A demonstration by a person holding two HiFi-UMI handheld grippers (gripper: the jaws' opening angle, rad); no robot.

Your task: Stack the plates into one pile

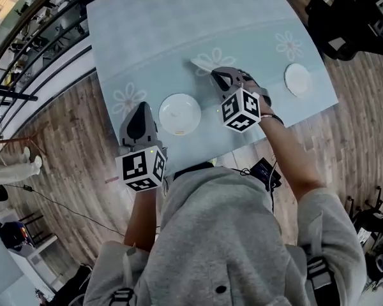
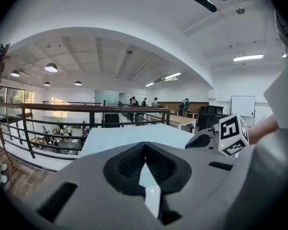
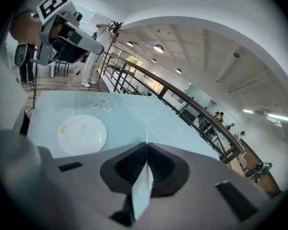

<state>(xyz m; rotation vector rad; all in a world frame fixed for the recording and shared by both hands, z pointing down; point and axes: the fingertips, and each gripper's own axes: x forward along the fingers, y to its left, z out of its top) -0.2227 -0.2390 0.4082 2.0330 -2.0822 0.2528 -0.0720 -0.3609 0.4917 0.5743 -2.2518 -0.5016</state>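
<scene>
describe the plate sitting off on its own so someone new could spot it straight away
Start at the pale blue table with flower prints and go to its right-hand edge in the head view. The white plate lies flat there, just below a flower print. A second plate lies mid-table and a third plate is pinched by the right gripper; this one lies alone.

Each plate white; table pale blue, white flower print; marker cubes black-white; floor brown wood.
</scene>
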